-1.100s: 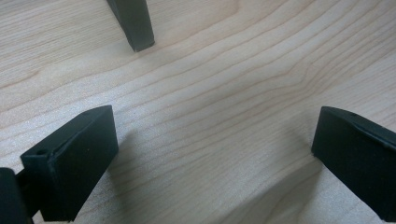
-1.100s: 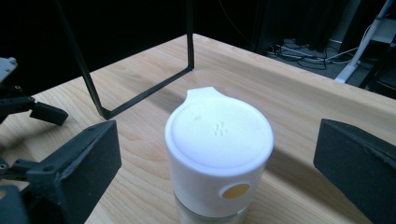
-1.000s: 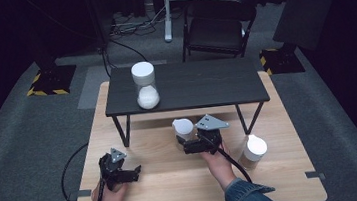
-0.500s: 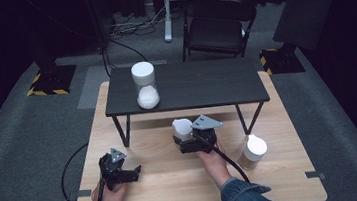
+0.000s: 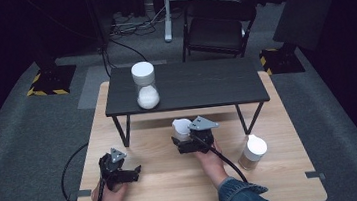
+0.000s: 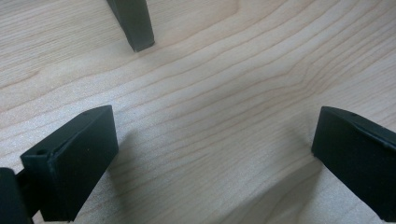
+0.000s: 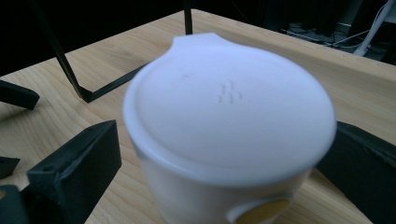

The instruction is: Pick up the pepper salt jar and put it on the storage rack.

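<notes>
Right now I am working the transport step: my right gripper is clamping a squat white lidded plastic jar, whose smooth lid with a small spout sits between the two black jaws in the right gripper view, and I judge it is being carried across the pale wooden table, just in front of the low black bench that stands on it. My left gripper is resting near the table's front left, its jaws spread wide over bare wood with nothing between them. A tall clear jar with a white lid and white powder is standing on the bench's left part, and a brown jar with a white lid is waiting at the right. Next, I think, the jar needs a level, steady carry and a gentle set-down before releasing. Compared with a second ago, the right gripper and its jar have been drifting slightly leftward, while the left gripper has stayed put.
</notes>
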